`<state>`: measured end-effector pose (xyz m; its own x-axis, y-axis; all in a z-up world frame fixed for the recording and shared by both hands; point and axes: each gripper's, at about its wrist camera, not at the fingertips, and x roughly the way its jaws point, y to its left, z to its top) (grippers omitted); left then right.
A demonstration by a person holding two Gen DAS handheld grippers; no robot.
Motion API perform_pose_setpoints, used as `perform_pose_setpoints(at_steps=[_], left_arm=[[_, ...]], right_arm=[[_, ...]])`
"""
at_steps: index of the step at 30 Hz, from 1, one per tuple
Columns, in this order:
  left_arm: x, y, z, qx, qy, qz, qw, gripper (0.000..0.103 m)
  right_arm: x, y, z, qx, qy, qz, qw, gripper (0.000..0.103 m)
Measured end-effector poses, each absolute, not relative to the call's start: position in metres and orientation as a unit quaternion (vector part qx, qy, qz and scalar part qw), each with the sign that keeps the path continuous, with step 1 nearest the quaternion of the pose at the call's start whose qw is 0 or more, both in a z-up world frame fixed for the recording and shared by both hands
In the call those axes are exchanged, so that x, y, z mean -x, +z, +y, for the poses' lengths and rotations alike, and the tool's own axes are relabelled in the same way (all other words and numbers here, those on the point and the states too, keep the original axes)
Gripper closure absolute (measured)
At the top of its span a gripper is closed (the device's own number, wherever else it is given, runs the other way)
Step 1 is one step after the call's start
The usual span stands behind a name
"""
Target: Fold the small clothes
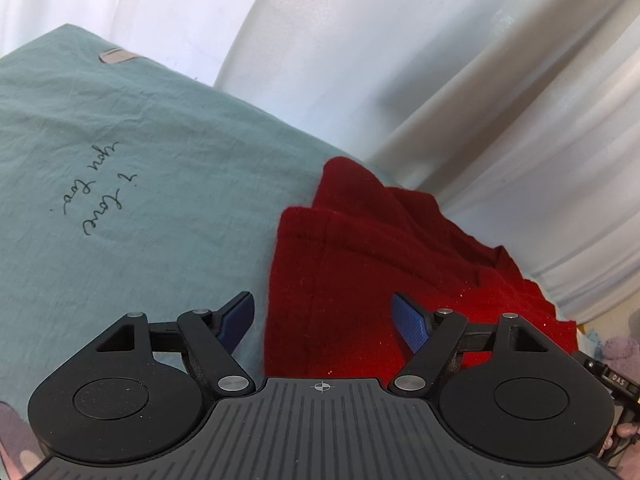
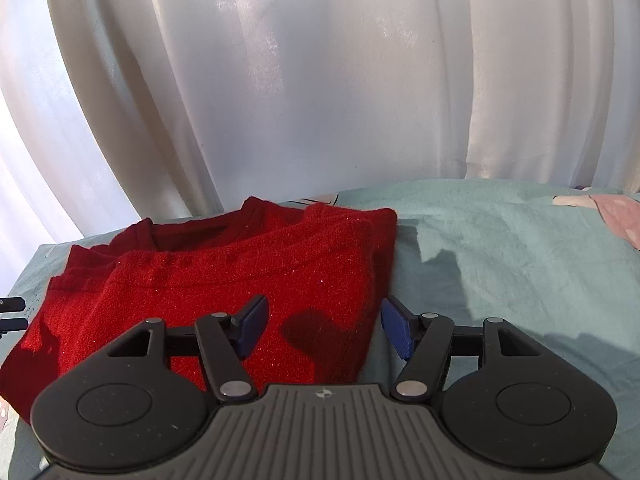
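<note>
A small red knitted garment (image 1: 360,264) lies folded in layers on a teal bedsheet (image 1: 120,140). In the left wrist view my left gripper (image 1: 324,322) hovers over the garment's left edge, jaws wide apart, blue pads free of the cloth. In the right wrist view the same red garment (image 2: 224,276) shows its neckline at the back. My right gripper (image 2: 324,326) stands open above the garment's right front corner, nothing pinched between its blue fingertips (image 2: 394,328).
White curtains (image 2: 320,80) hang close behind the bed. The sheet (image 2: 520,248) carries handwritten black lettering (image 1: 96,196) and a pink printed patch (image 2: 616,212) at the far right. A person's hand and a cable (image 1: 624,420) show at the left view's lower right.
</note>
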<state>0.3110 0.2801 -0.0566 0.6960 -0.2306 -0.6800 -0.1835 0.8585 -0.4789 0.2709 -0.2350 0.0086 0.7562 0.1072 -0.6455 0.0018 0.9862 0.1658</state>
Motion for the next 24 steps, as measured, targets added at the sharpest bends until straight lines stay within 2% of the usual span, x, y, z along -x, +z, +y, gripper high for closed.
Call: perform_pose_setpoints(at_steps=[2,3,4,5,7,10,13,24], left_arm=[[-0.319,-0.062,0.278,0.271,-0.012,0.395,0.878,0.031],[-0.323,-0.064,0.278,0.277,-0.009,0.4,0.873,0.039],[-0.326,-0.066,0.279,0.284,-0.004,0.404,0.869,0.046],[-0.329,-0.068,0.281,0.293,0.001,0.407,0.865,0.05],[-0.332,-0.07,0.284,0.308,0.006,0.406,0.86,0.074],[-0.331,-0.063,0.285,0.306,0.026,0.395,0.866,0.091],[-0.325,-0.049,0.283,0.305,0.018,0.373,0.876,0.092],[-0.332,0.035,0.266,0.259,-0.013,0.27,0.927,0.092]], right_arm=[[-0.28,0.004,-0.233,-0.085,0.034,0.354,0.931,0.042],[-0.284,0.003,-0.232,-0.084,0.034,0.358,0.929,0.045],[-0.286,0.001,-0.232,-0.083,0.032,0.36,0.929,0.055],[-0.287,0.001,-0.231,-0.083,0.031,0.359,0.929,0.06],[-0.288,0.001,-0.231,-0.082,0.034,0.353,0.931,0.076],[-0.285,0.004,-0.228,-0.059,0.03,0.34,0.938,0.088],[-0.281,0.01,-0.224,-0.041,0.029,0.326,0.944,0.094],[-0.27,0.055,-0.204,-0.007,0.022,0.23,0.973,0.096]])
